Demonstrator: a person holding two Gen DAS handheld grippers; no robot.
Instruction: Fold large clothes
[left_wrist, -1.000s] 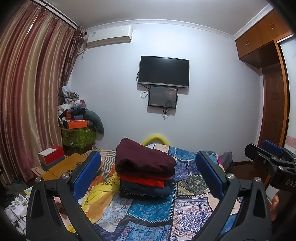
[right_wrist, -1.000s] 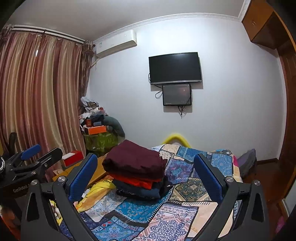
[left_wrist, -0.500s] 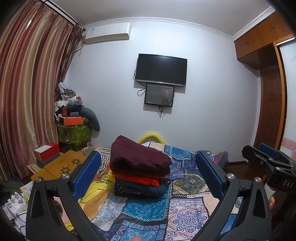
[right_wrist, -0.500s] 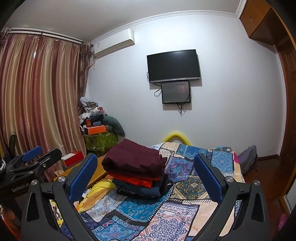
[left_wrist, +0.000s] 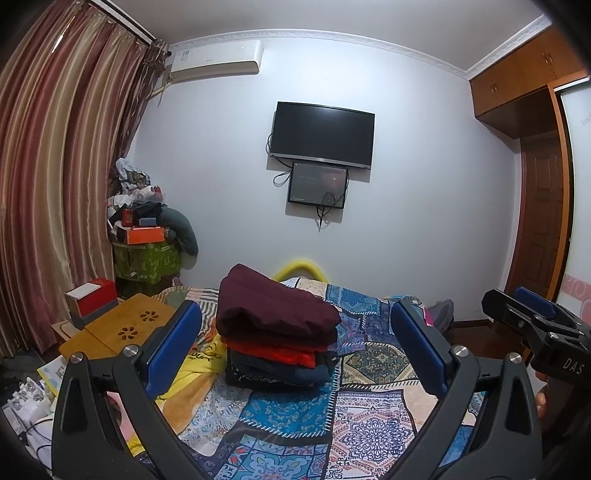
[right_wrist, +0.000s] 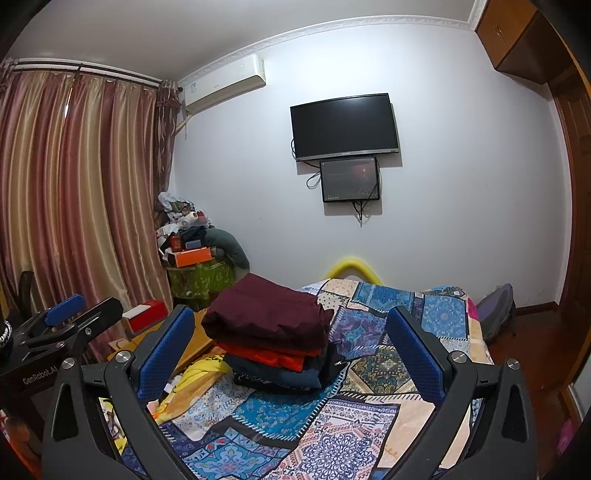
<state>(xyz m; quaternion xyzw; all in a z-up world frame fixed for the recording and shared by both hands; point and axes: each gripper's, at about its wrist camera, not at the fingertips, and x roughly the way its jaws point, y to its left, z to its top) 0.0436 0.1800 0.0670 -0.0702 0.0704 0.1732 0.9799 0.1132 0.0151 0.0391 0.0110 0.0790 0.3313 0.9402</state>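
A stack of folded clothes (left_wrist: 277, 332) (right_wrist: 269, 339) sits on a bed covered by a patchwork quilt (left_wrist: 332, 417) (right_wrist: 332, 435). A maroon garment (left_wrist: 273, 310) (right_wrist: 266, 314) lies on top, with a red one and dark ones beneath. My left gripper (left_wrist: 295, 350) stands open, held above the bed well short of the stack, nothing between its blue pads. My right gripper (right_wrist: 291, 350) is likewise open and empty. Each gripper shows at the edge of the other's view: the right gripper (left_wrist: 535, 325) and the left gripper (right_wrist: 62, 328).
A yellow cloth (left_wrist: 192, 373) lies on the bed's left edge. Left of the bed stand a wooden lap desk (left_wrist: 118, 332), a red box (left_wrist: 92, 299) and a cluttered green bin (left_wrist: 147, 254). Curtains hang left; a TV (left_wrist: 321, 133) is on the far wall; wardrobe and door stand right.
Both views have tilted upward a little, so the stack and bed sit lower in frame. The clothes have not moved, and both grippers have stayed open.
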